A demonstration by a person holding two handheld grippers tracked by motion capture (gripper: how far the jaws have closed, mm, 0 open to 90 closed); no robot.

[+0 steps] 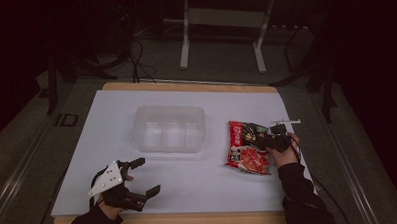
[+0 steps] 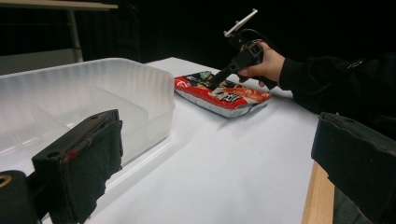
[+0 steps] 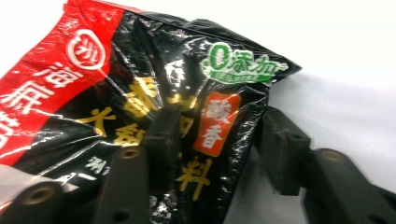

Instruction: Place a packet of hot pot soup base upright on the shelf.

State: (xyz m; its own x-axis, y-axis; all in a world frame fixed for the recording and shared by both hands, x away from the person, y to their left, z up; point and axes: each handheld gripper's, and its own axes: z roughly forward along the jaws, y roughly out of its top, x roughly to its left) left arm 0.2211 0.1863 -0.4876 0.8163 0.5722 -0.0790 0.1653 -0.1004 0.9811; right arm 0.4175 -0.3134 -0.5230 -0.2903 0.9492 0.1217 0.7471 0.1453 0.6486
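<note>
packet (image 3: 140, 93): red-black, glossy, crinkled | right tool (image 3: 215, 140): straddling its edge, unclamped | left tool (image 1: 141, 176): apart

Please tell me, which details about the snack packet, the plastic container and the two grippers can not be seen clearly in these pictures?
- Snack packet: high view, its print is too small to read; right gripper view, the frame's left and bottom edges cut it off.
- Right gripper: its near jaw lies over the packet, so pad contact cannot be told.
- Plastic container: left gripper view, the frame's left edge and the left gripper's jaw hide part of it.
</note>
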